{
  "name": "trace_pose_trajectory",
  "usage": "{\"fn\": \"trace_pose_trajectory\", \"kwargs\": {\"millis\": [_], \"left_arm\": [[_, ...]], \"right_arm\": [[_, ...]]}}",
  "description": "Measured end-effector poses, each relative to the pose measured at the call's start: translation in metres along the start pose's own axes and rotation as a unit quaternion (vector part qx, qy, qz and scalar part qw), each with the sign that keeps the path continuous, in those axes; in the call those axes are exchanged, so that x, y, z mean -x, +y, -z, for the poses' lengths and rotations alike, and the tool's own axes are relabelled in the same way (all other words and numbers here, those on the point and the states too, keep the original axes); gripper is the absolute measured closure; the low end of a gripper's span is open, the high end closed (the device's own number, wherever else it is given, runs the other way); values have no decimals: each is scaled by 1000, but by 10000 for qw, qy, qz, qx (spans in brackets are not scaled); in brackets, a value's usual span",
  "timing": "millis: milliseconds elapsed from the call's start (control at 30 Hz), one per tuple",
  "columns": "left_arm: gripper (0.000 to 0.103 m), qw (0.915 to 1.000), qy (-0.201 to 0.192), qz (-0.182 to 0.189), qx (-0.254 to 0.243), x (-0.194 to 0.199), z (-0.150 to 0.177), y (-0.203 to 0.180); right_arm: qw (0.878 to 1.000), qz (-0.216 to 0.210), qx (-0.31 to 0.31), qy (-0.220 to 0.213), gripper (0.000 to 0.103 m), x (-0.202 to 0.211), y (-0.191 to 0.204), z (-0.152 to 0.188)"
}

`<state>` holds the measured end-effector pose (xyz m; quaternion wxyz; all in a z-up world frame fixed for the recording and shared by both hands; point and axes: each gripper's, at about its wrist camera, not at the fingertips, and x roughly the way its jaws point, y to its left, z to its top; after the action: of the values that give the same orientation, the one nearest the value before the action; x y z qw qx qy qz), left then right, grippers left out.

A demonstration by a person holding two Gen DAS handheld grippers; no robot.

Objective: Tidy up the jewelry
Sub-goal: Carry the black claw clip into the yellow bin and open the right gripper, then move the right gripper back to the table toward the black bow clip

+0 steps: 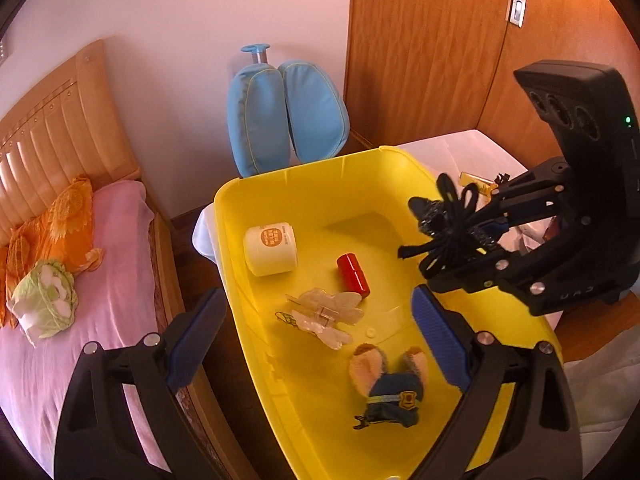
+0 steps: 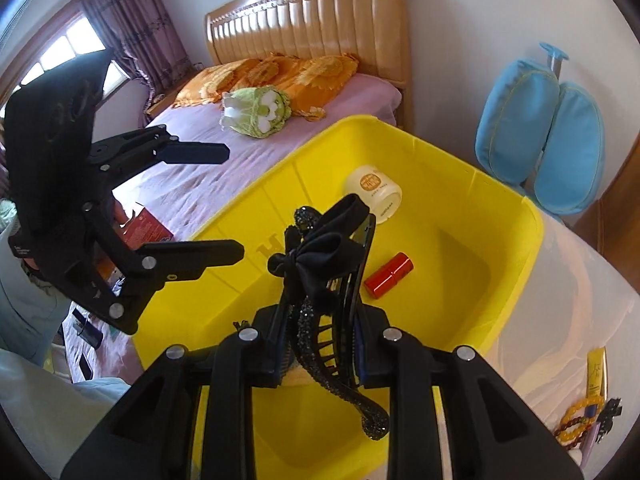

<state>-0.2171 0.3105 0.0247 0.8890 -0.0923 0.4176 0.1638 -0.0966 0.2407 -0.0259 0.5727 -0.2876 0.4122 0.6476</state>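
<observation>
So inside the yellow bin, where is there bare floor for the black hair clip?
The yellow bin is bare at its far end, beyond the white jar and red tube. It is crowded from the clear clip to the plush toy.

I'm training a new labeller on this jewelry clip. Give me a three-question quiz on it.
1. True or false: the right gripper is shut on the black bow hair clip.
2. What lies in the yellow bin beside the red cylinder? A) white jar B) blue bottle C) green cup
3. Are the left gripper jaws open or shut?

Key: 1 true; 2 A; 3 open.
</observation>
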Motion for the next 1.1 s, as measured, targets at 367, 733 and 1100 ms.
{"fn": "trace_pose_trajectory", "kwargs": {"millis": [367,733,1100], "left_arm": [[12,9940,-2,845,-700,-24,0,-2],[12,9922,-60,938,-814,-28,0,6],[12,9923,-234,1004,-682,-13,2,6]], "right_arm": [[9883,638,-899,1053,76,-71,-24,-1],[9840,870,-901,1265,67,-77,-23,1],[9918,691,-809,704,55,-43,-15,1]]}}
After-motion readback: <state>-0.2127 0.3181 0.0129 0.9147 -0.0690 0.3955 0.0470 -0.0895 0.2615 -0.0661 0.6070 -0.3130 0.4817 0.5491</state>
